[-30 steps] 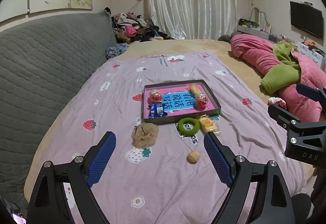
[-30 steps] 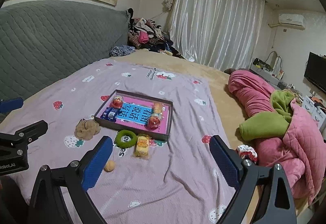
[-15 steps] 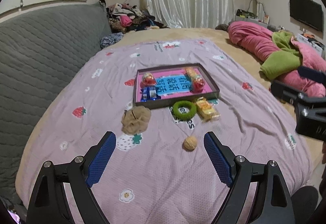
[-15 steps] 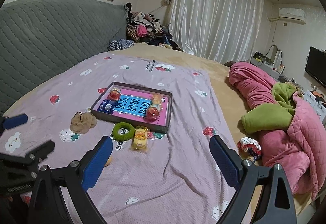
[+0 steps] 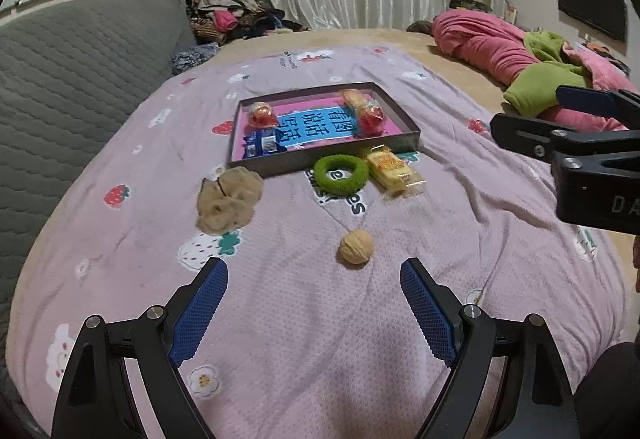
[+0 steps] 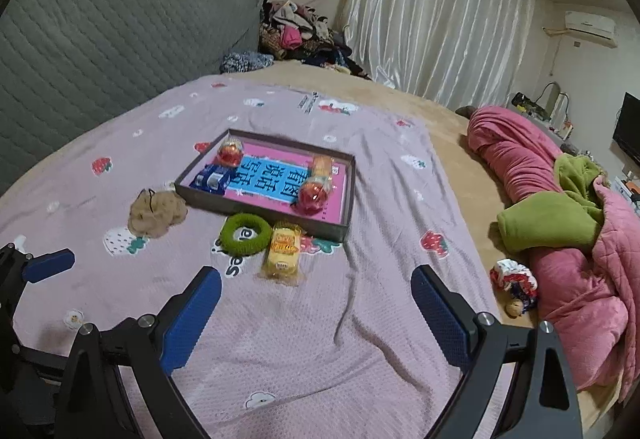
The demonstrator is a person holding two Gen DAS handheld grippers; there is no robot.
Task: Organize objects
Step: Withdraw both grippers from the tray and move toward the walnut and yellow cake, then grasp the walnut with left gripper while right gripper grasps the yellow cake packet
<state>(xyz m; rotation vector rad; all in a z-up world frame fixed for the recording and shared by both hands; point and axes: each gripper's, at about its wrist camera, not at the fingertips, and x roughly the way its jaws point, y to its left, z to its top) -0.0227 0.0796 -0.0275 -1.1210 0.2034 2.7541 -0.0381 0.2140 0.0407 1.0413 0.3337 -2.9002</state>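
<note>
Both grippers are wide open with nothing in them, so this looks like the approach for a first pick. The left gripper (image 5: 314,271) is lined up on the walnut (image 5: 355,246), which sits just ahead of its fingertips at about 12 o'clock, a touch toward the right finger. I'd nudge right to centre it, then come down so the pads straddle it near its widest part; it's round and hard on a soft blanket (image 5: 360,339), so a lopsided pinch will probably squirt it away. The right gripper (image 6: 316,279) has the yellow snack pack (image 6: 283,251) at 11 o'clock, near its left finger. The tray (image 5: 400,115) sits further out at 12, already holding a few wrapped bits, with the green ring (image 5: 340,173) and tan scrunchie (image 5: 228,199) just outside its near wall.
</note>
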